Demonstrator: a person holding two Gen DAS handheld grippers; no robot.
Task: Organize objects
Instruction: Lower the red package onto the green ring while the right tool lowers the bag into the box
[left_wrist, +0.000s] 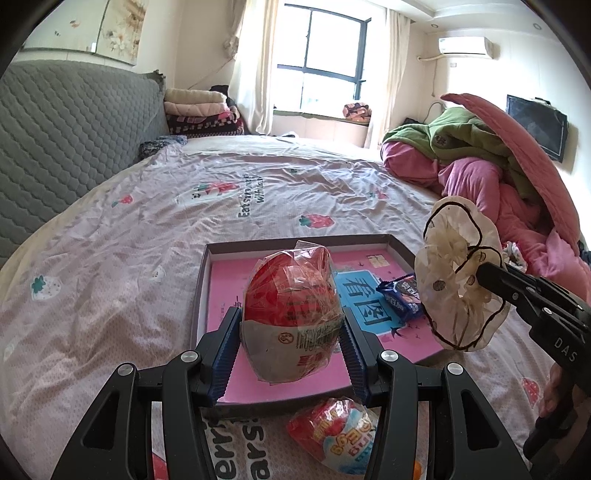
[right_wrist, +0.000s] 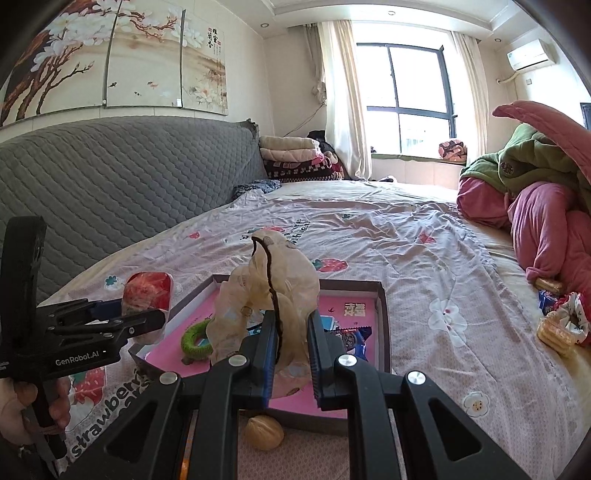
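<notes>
A shallow box tray (left_wrist: 208, 266) with a pink floor lies on the bed; it also shows in the right wrist view (right_wrist: 384, 314). My left gripper (left_wrist: 290, 332) is shut on a red wrapped snack ball (left_wrist: 291, 291) and holds it over the tray's near left part; the ball shows in the right wrist view (right_wrist: 147, 291) too. My right gripper (right_wrist: 291, 328) is shut on a cream frilly fabric piece with dark trim (right_wrist: 273, 280), held above the tray; the fabric appears at right in the left wrist view (left_wrist: 458, 273). A blue snack packet (left_wrist: 400, 297) and a green ring (right_wrist: 195, 339) lie in the tray.
A red-and-blue snack packet (left_wrist: 340, 439) lies on the sheet before the tray. A tan walnut-like object (right_wrist: 264, 432) lies by the tray's near edge. Biscuits and small items (right_wrist: 557, 328) lie at right. A pink and green bedding pile (right_wrist: 535, 192) sits at right; a grey headboard (right_wrist: 110, 184) at left.
</notes>
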